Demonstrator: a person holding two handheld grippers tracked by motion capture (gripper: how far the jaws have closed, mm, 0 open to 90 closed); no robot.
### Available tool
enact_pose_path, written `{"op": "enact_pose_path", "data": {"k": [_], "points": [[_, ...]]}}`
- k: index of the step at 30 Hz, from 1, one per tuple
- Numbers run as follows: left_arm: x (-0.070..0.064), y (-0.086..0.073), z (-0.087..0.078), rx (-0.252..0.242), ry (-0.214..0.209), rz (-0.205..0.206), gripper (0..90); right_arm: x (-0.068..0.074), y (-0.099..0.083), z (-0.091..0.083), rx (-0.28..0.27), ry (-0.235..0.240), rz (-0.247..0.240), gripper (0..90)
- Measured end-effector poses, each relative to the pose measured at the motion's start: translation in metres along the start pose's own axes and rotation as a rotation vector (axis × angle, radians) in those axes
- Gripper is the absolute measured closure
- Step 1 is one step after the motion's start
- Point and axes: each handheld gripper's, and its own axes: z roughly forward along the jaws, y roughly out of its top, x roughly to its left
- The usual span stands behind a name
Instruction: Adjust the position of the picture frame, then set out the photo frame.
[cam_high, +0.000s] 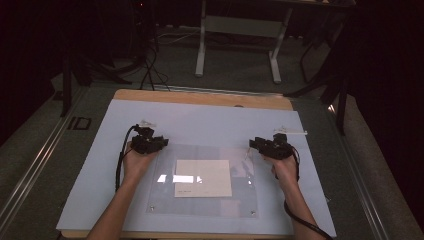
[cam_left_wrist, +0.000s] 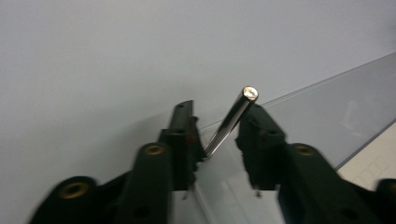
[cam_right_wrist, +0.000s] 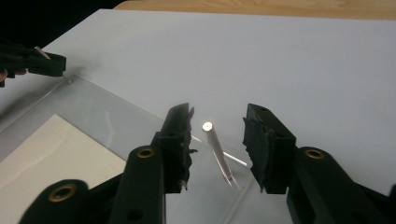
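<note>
Left gripper (cam_left_wrist: 217, 135) open astride a metal pin (cam_left_wrist: 231, 121); right gripper (cam_right_wrist: 217, 144) open astride another pin (cam_right_wrist: 218, 151)

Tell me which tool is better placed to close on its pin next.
Left, probably. In the left tool the left pin leans across the gap, close to both jaws. The right tool has its jaws wider, with clear space on either side of the right pin.

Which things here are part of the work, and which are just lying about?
In the work: left gripper, right gripper, two metal pins, clear sheet, paper.
Lying about: blue mat, far table legs, floor cables.
</note>
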Motion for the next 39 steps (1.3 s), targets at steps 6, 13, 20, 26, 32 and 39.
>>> {"op": "enact_pose_path", "data": {"k": [6,13,20,26,32,39], "points": [[0.002,-0.006,-0.007,-0.056,-0.01,-0.015,59.0,0.004,-0.007,-0.006,-0.013,-0.036,-0.056,52.1],[-0.001,-0.013,-0.016,-0.134,-0.009,0.015,55.8,0.003,-0.02,-0.003,-0.018,-0.079,-0.077,51.0],[-0.003,-0.017,-0.014,-0.143,-0.006,0.032,57.6,0.005,-0.025,0.003,-0.023,-0.097,-0.087,58.9],[-0.006,-0.023,-0.013,-0.146,0.007,0.021,60.1,0.008,-0.027,0.005,-0.037,-0.114,-0.094,69.9],[-0.008,-0.026,-0.01,-0.139,0.023,0.028,63.5,0.013,-0.025,0.01,-0.055,-0.113,-0.111,70.6],[-0.004,-0.026,-0.011,-0.173,0.005,0.012,69.2,0.015,-0.024,0.021,-0.063,-0.126,-0.094,81.7]]}}
